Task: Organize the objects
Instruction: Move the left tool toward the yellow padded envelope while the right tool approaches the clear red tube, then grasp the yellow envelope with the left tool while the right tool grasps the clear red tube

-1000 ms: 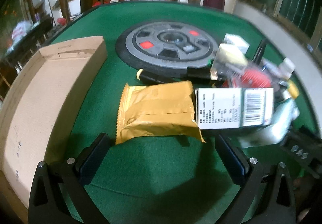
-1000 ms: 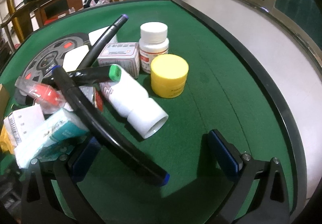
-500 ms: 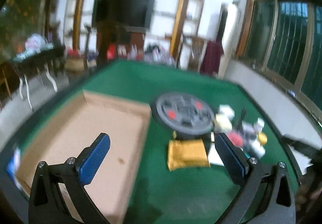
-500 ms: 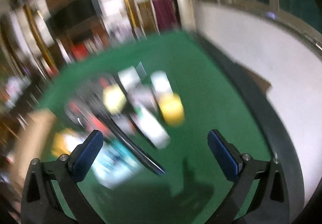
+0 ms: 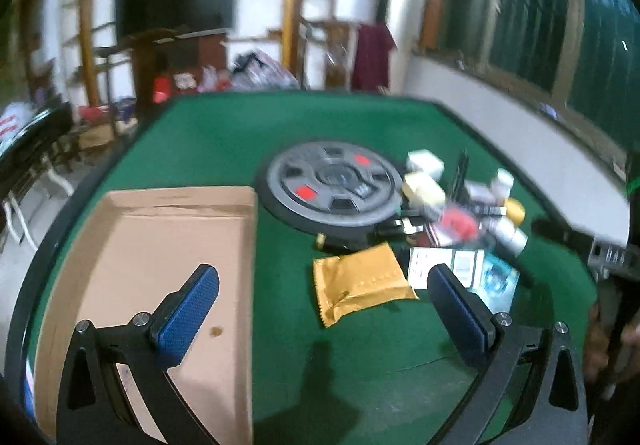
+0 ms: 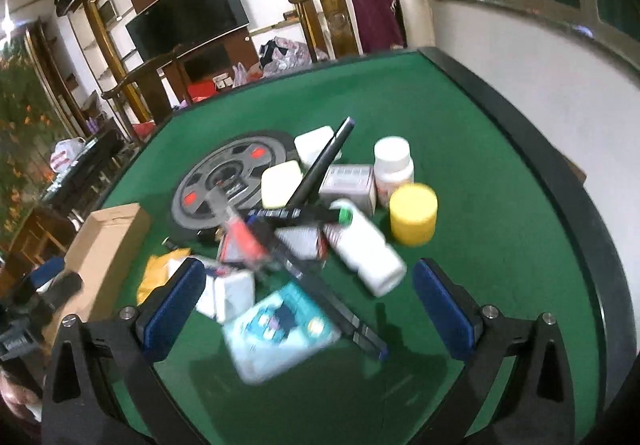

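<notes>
A shallow cardboard box [image 5: 160,269] lies open on the left of the green table. A gold foil packet [image 5: 360,281] lies right of it, beside a heap of small items: a white barcode carton [image 5: 440,265], a yellow jar [image 6: 413,214], white bottles [image 6: 368,249], a teal pack [image 6: 280,329] and long black markers [image 6: 324,165]. My left gripper [image 5: 322,309] hangs open above the table, between the box and the packet. My right gripper [image 6: 308,301] is open above the teal pack, holding nothing.
A grey round disc with red squares [image 5: 336,185] is set in the table's middle. The table has a raised dark rim [image 6: 560,181]; a white wall runs along its right. Chairs, shelves and a television stand behind. The other gripper shows at the left edge [image 6: 24,321].
Both grippers have lifted and pulled back from the table, so the whole box and heap now show from higher up. Nothing was picked up; both stayed open.
</notes>
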Demonstrator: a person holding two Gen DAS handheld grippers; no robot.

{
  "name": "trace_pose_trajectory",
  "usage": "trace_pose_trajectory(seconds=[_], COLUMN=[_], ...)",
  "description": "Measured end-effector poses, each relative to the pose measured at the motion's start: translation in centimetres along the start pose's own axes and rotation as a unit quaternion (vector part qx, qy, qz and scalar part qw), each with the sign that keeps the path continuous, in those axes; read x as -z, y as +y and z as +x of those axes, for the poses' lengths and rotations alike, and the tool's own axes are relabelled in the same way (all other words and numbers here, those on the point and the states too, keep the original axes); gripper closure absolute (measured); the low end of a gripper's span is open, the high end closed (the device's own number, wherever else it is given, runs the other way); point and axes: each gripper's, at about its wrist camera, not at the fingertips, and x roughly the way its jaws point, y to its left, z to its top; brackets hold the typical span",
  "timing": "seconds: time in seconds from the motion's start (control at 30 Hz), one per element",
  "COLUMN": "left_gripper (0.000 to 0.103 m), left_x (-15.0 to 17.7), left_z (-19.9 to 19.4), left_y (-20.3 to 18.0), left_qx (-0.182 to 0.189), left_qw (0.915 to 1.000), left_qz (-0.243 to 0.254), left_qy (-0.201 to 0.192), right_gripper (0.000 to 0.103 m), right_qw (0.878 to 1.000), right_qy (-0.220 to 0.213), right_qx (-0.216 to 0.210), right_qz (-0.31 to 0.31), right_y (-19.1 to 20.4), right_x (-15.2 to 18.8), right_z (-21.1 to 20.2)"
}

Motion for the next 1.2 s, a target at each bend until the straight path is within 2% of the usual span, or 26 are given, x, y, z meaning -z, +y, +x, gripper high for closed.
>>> trace_pose_trajectory(seconds=[0.2, 0.33, 0.4, 0.47, 0.5, 0.53, 0.57, 0.67, 0.7, 0.8, 0.9, 0.97, 1.07, 1.13, 1.2], left_gripper=[0.001, 0.001, 0.002, 0.013, 0.029, 0.039, 0.039, 0.042, 0.042, 0.04, 0.038, 0.038, 0.048, 0.058, 0.062], left_x=[-1.4, -0.9, -0.5, 0.4, 0.8, 1.2, 1.5, 1.7, 1.6, 1.5, 2.0, 2.3, 2.2, 2.0, 1.7], left_z=[4.0, 7.4, 8.1, 8.7, 8.8, 8.7, 8.2, 6.5, 6.1, 5.9, 7.5, 7.6, 7.4, 6.7, 6.0], left_y=[-2.9, -4.9, -5.2, -5.9, -6.2, -6.5, -6.7, -6.8, -6.9, -7.4, -8.5, -9.3, -9.6, -9.6, -9.4], left_qx=[0.0, -0.007, 0.014, 0.051, 0.066, 0.073, 0.074, 0.11, 0.11, 0.083, 0.036, 0.02, 0.028, 0.033, 0.036], left_qw=[0.9945, 0.9841, 0.9811, 0.9758, 0.9731, 0.971, 0.9704, 0.97, 0.9715, 0.9737, 0.9688, 0.9669, 0.9693, 0.9707, 0.974], left_qz=[0.094, 0.156, 0.163, 0.165, 0.165, 0.167, 0.171, 0.153, 0.151, 0.172, 0.21, 0.231, 0.216, 0.211, 0.198], left_qy=[0.047, 0.083, 0.103, 0.135, 0.146, 0.155, 0.154, 0.153, 0.147, 0.124, 0.127, 0.107, 0.114, 0.11, 0.103], right_gripper=[0.0, 0.0, 0.0, 0.0, 0.0, 0.0, 0.0, 0.0, 0.0, 0.0, 0.0, 0.0, 0.0, 0.0, 0.0], right_qw=[0.999, 0.997, 0.996, 0.995, 0.995, 0.994, 0.994, 0.994, 0.995, 0.996, 0.996, 0.997, 0.996, 0.996, 0.996], right_qy=[-0.027, -0.034, -0.04, -0.049, -0.052, -0.052, -0.051, -0.043, -0.041, -0.041, -0.038, -0.037, -0.038, -0.037, -0.035], right_qx=[-0.026, -0.055, -0.059, -0.059, -0.062, -0.065, -0.068, -0.069, -0.069, -0.066, -0.061, -0.06, -0.062, -0.061, -0.063], right_qz=[0.02, 0.053, 0.06, 0.064, 0.066, 0.069, 0.069, 0.067, 0.064, 0.052, 0.045, 0.044, 0.045, 0.046, 0.046], right_y=[-2.1, -3.7, -4.1, -4.5, -4.5, -4.5, -4.3, -3.7, -3.5, -2.7, -2.2, -2.2, -2.2, -2.3, -2.3], right_x=[-1.5, -1.2, -1.3, -1.3, -1.3, -1.2, -1.2, -1.2, -1.2, -1.2, -0.9, -0.8, -0.8, -0.9, -0.9], right_z=[1.2, 1.1, 0.9, 0.3, 0.2, 0.1, 0.3, 0.6, 0.6, 0.8, 1.0, 1.1, 1.2, 1.3, 1.3])
